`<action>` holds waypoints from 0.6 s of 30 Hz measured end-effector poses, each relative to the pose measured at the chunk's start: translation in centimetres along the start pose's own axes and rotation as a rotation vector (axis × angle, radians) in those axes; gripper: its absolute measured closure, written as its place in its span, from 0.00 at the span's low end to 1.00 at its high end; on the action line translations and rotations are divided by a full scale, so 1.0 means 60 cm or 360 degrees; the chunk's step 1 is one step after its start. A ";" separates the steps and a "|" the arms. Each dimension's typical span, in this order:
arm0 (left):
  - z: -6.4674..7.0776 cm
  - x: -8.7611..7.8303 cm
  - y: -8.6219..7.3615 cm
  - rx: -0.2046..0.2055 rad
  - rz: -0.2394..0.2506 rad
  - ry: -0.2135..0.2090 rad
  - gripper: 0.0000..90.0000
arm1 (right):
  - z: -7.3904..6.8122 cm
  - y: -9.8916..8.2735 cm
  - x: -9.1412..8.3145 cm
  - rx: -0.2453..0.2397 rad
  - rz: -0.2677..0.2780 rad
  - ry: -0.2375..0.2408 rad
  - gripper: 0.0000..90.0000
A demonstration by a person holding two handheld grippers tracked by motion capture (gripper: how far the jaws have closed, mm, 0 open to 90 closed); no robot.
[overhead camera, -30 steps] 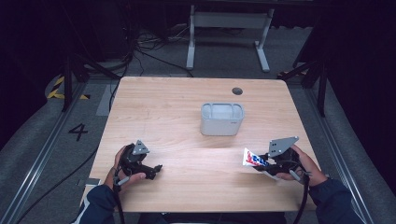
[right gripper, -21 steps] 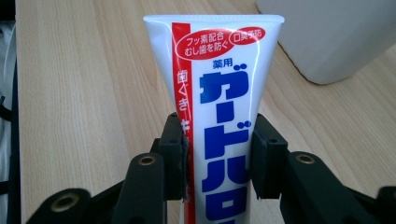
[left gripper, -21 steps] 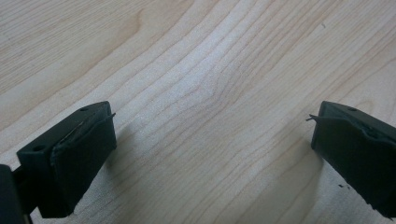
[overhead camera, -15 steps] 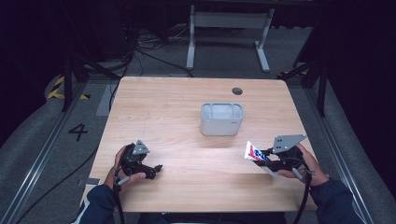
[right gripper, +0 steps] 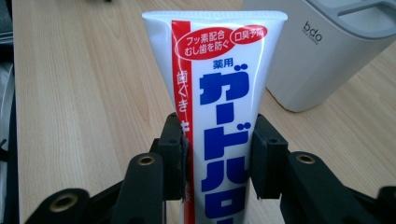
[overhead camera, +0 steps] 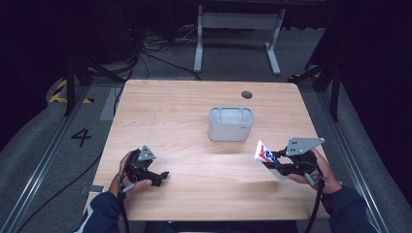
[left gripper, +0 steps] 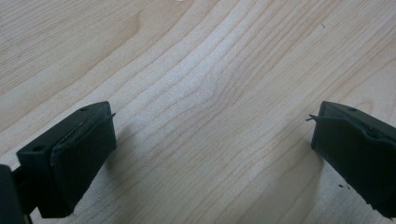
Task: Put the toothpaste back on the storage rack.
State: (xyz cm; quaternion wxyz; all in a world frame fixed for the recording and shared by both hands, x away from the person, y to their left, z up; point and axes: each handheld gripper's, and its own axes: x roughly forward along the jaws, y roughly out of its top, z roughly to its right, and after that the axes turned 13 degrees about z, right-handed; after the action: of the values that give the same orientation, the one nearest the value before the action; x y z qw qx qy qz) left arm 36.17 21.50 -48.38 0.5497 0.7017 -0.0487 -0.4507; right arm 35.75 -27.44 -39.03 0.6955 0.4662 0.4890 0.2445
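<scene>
Toothpaste tube [right gripper: 219, 107], white w/ red stripe and blue lettering, sits clamped in the right tool [right gripper: 218, 154], one jaw pressed on each side of it. Flat crimped end points up and away from the hand, toward the grey holder [right gripper: 327, 51]. In the high view the tube [overhead camera: 265, 154] is lifted off the bench [overhead camera: 194, 111], near its front right corner, tilted w/ the crimped end toward bench centre. Grey holder [overhead camera: 231, 123] stands upright approx mid-bench, just beyond the tube, not touching. Right tool [overhead camera: 278, 165] is held by a hand coming in from the bottom right. Left tool [overhead camera: 163, 175] rests low at the front left of the bench, well apart from the rest. Left tool [left gripper: 210, 149] jaws are spread wide, bare wood between them.
</scene>
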 end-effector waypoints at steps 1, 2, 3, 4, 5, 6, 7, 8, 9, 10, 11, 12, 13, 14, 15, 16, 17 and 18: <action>0.000 0.000 0.000 0.0000 -0.0001 0.0000 0.00 | 0.000 0.002 -0.001 0.0004 0.0013 -0.0014 0.70; 0.000 0.000 0.000 0.0001 0.0000 0.0000 0.00 | 0.001 0.003 -0.002 0.0002 0.0022 -0.0034 0.70; 0.000 0.000 0.000 0.0001 -0.0001 0.0000 0.00 | 0.001 0.005 -0.003 0.0004 0.0036 -0.0045 0.70; 0.000 0.000 0.000 0.0000 -0.0001 0.0000 0.00 | 0.002 0.007 -0.004 0.0004 0.0049 -0.0060 0.70; 0.000 0.000 0.000 0.0001 0.0000 0.0000 0.00 | 0.002 0.009 -0.005 -0.0003 0.0055 -0.0076 0.70; 0.000 0.000 0.000 0.0001 -0.0001 0.0000 0.00 | 0.003 0.010 -0.006 -0.0003 0.0063 -0.0081 0.70; 0.000 0.000 0.000 0.0001 -0.0001 0.0000 0.00 | 0.003 0.012 -0.006 0.0002 0.0068 -0.0086 0.70; 0.000 0.000 0.000 0.0001 -0.0001 0.0000 0.00 | 0.004 0.015 -0.007 0.0007 0.0075 -0.0085 0.70; 0.000 0.000 0.000 0.0001 -0.0001 -0.0001 0.00 | 0.004 0.017 -0.006 0.0002 0.0083 -0.0092 0.70; 0.000 0.000 0.000 0.0002 -0.0001 -0.0001 0.00 | 0.004 0.019 -0.006 -0.0001 0.0088 -0.0104 0.70; 0.000 0.000 0.000 0.0002 -0.0001 -0.0001 0.00 | 0.004 0.023 -0.005 -0.0003 0.0093 -0.0114 0.70; 0.000 0.000 0.000 0.0001 -0.0001 -0.0002 0.00 | 0.004 0.026 -0.005 -0.0005 0.0102 -0.0119 0.70; 0.000 0.000 0.000 0.0002 -0.0001 -0.0001 0.00 | 0.003 0.029 -0.005 -0.0002 0.0115 -0.0120 0.70; 0.000 0.000 0.000 0.0001 0.0000 -0.0001 0.00 | 0.003 0.032 -0.004 -0.0008 0.0131 -0.0123 0.70; 0.000 0.000 0.000 0.0001 0.0000 -0.0001 0.00 | 0.003 0.036 -0.004 -0.0006 0.0143 -0.0124 0.70; 0.000 0.000 0.000 0.0001 -0.0001 -0.0002 0.00 | 0.003 0.038 -0.005 -0.0006 0.0151 -0.0126 0.70; 0.000 0.000 0.000 0.0001 -0.0001 -0.0002 0.00 | 0.003 0.042 -0.006 -0.0007 0.0172 -0.0131 0.70; 0.000 0.000 0.000 0.0001 0.0000 -0.0002 0.00 | 0.003 0.045 -0.006 -0.0009 0.0186 -0.0135 0.70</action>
State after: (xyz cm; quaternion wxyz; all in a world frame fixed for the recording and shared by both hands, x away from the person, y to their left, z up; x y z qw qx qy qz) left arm 36.18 21.51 -48.38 0.5493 0.7017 -0.0490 -0.4511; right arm 36.10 -26.61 -36.42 0.7014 0.5020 0.4304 0.2663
